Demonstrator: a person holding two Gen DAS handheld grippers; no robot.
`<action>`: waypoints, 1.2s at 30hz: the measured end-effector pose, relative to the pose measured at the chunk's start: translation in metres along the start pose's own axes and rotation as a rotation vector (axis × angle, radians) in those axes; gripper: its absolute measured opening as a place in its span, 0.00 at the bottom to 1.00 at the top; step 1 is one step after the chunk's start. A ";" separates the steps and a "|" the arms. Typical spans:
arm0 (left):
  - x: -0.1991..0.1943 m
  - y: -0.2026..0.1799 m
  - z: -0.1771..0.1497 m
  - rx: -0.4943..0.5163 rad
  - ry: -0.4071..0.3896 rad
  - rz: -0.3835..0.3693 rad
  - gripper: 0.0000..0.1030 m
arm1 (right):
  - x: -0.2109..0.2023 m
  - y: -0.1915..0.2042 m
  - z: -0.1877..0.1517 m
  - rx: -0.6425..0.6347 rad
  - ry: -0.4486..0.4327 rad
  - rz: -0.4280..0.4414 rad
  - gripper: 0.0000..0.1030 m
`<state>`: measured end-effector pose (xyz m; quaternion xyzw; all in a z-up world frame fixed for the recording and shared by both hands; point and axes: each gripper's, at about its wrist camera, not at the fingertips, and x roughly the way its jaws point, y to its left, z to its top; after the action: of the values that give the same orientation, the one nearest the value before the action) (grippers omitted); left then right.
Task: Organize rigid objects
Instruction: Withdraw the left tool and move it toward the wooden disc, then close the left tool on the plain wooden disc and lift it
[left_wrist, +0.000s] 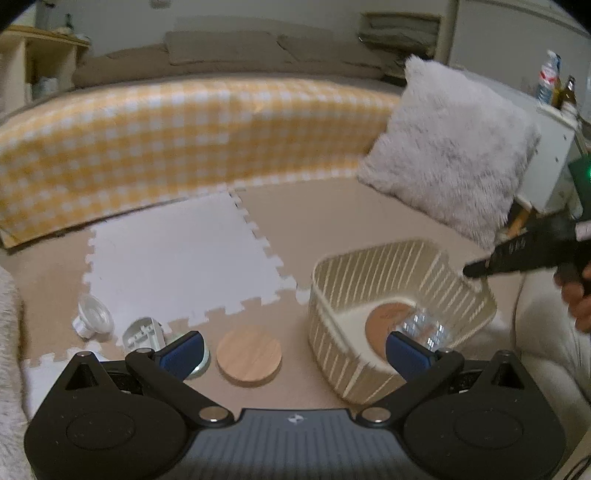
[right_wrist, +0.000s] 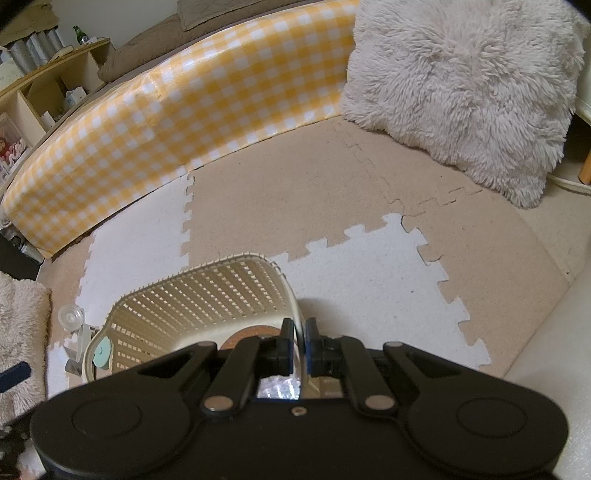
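Foam floor tiles (left_wrist: 177, 251) fill the left wrist view, where the left gripper (left_wrist: 295, 350) hangs with fingers spread wide and holding nothing; a wooden lid (left_wrist: 248, 355) lies between them, and the slatted basket (left_wrist: 373, 266) to the right holds a cork disc (left_wrist: 384, 325) and a clear glass piece (left_wrist: 424, 326). Right wrist view: the right gripper (right_wrist: 299, 350) is pinched onto the basket's rim (right_wrist: 295, 306), beside a fluffy cushion (right_wrist: 461, 92).
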<state>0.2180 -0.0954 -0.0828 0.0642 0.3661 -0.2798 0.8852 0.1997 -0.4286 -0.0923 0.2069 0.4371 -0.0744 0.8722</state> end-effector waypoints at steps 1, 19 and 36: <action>0.004 0.003 -0.003 0.006 0.013 -0.024 1.00 | 0.000 0.000 0.000 0.000 0.000 0.000 0.06; 0.083 0.038 -0.041 0.025 0.202 -0.111 1.00 | -0.001 0.005 -0.002 -0.020 -0.003 -0.017 0.06; 0.117 0.052 -0.024 0.036 0.119 -0.048 0.88 | -0.001 0.009 -0.002 -0.050 -0.007 -0.038 0.06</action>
<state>0.2987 -0.0966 -0.1854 0.0878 0.4145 -0.3033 0.8535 0.2007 -0.4195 -0.0902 0.1767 0.4397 -0.0805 0.8769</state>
